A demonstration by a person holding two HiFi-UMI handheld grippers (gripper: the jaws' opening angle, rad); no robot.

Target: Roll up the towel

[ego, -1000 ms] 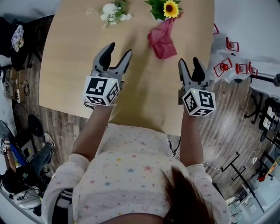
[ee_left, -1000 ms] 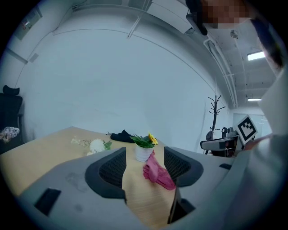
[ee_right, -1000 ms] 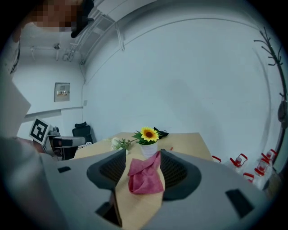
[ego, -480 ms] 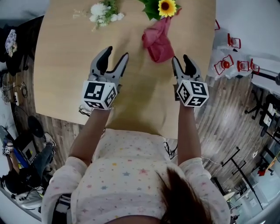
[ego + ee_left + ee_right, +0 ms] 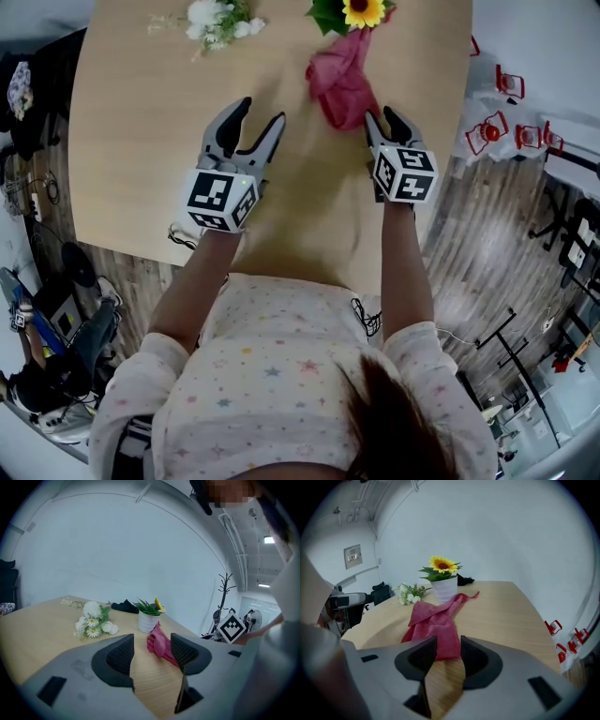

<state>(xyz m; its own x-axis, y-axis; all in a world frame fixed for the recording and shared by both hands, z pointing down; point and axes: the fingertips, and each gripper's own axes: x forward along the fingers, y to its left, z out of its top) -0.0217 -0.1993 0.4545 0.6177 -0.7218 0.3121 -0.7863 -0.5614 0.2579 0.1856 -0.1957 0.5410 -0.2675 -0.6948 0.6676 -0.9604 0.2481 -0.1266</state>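
1. On a pale wooden tabletop [image 5: 141, 141], a crumpled red towel [image 5: 342, 80] lies unrolled. Its far end is bunched against a white pot holding a sunflower [image 5: 361, 11].

2. Seen from the right gripper view, the towel [image 5: 436, 625] runs lengthwise away from the person, widest at the near end and narrowing towards the pot [image 5: 444, 588], roughly in line with that gripper's reach.

3. The right gripper [image 5: 382, 117] is the nearer of the two. Its jaws are spread and pinch nothing, and the towel's near edge shows in the gap just at their tips. Whether they touch the cloth cannot be told.

4. The left gripper [image 5: 261, 111] hovers over bare wood to the left of the towel [image 5: 159, 641], near it but apart. Its jaws are wide apart and empty.

5. By this showing the rolling has not begun. The cloth would likely need flattening first, starting from the near edge by the right jaws.

6. The pot stands hard against the far end and could be knocked if the cloth is pulled. A bunch of white flowers [image 5: 211, 14] lies further left, well apart from the towel, and a dark item [image 5: 464, 579] sits behind the pot.
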